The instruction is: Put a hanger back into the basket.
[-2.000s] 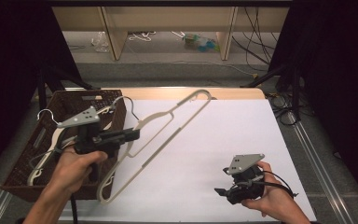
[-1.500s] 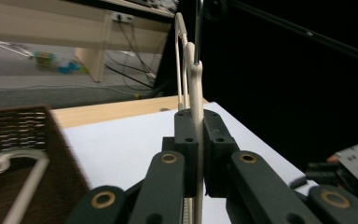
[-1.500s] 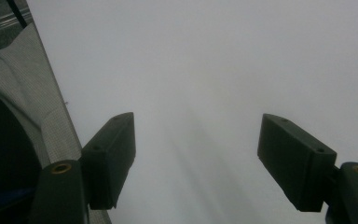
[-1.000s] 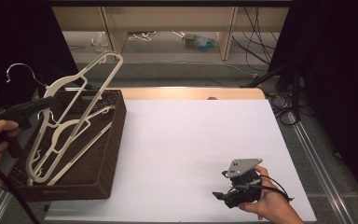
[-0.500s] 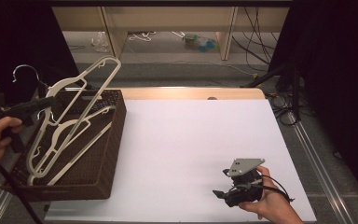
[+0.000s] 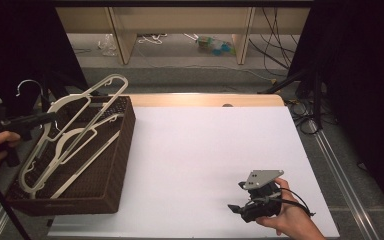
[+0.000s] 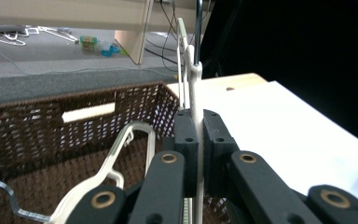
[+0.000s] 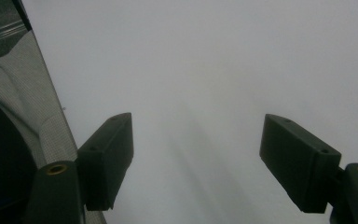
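On the white table (image 6: 200,150), a brown basket (image 6: 105,185) sits left.

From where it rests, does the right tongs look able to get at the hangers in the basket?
Probably not without a long reach: the right tongs sit open across the white tabletop from the basket; nothing blocks the way.

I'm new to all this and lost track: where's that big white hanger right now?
In the high view the white hanger is at the left, held tilted over the brown wicker basket, clamped in the left tool.
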A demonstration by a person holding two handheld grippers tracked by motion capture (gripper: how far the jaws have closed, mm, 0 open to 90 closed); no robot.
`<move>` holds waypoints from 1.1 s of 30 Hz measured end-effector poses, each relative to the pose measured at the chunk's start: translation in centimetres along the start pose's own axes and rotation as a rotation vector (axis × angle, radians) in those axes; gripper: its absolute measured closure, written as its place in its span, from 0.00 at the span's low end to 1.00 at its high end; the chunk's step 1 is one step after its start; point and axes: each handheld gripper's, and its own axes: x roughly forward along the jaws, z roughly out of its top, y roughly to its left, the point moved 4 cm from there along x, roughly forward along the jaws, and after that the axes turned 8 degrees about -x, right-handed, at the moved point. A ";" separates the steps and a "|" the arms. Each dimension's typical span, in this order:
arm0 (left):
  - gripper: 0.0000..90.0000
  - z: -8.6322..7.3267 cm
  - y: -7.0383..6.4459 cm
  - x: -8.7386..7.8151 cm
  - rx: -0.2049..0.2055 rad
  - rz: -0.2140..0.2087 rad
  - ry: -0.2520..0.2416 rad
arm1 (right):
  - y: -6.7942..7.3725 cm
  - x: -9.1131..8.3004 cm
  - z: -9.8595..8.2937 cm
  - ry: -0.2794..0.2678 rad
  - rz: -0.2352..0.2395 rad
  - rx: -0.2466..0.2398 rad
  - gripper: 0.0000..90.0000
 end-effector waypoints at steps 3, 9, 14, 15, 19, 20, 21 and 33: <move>0.96 -0.8 0.5 -0.3 -0.014 0.007 0.029 | -0.1 0.1 0.0 -0.005 -0.002 -0.007 0.30; 0.96 -2.1 1.2 -0.6 -0.070 0.007 0.054 | 0.1 0.3 0.0 -0.007 -0.004 0.003 0.30; 0.96 -3.2 2.2 -0.6 -0.117 0.002 0.068 | 0.1 0.2 0.0 -0.004 -0.001 0.006 0.30; 0.96 -3.5 2.4 -0.5 -0.135 -0.001 0.069 | 0.0 0.2 0.0 -0.009 -0.006 -0.001 0.30; 0.96 -4.2 3.2 -0.3 -0.173 0.008 0.080 | -0.1 0.1 0.0 -0.002 0.002 -0.007 0.30; 0.96 -4.5 3.3 -0.2 -0.177 0.014 0.087 | -0.1 0.1 0.0 -0.002 0.002 -0.007 0.30; 0.96 -4.7 3.5 -0.1 -0.182 0.016 0.095 | 0.0 0.2 0.0 -0.011 -0.005 -0.003 0.30; 0.94 -6.1 4.3 1.6 -0.188 0.060 0.159 | -0.2 0.1 -0.1 -0.012 -0.008 0.003 0.30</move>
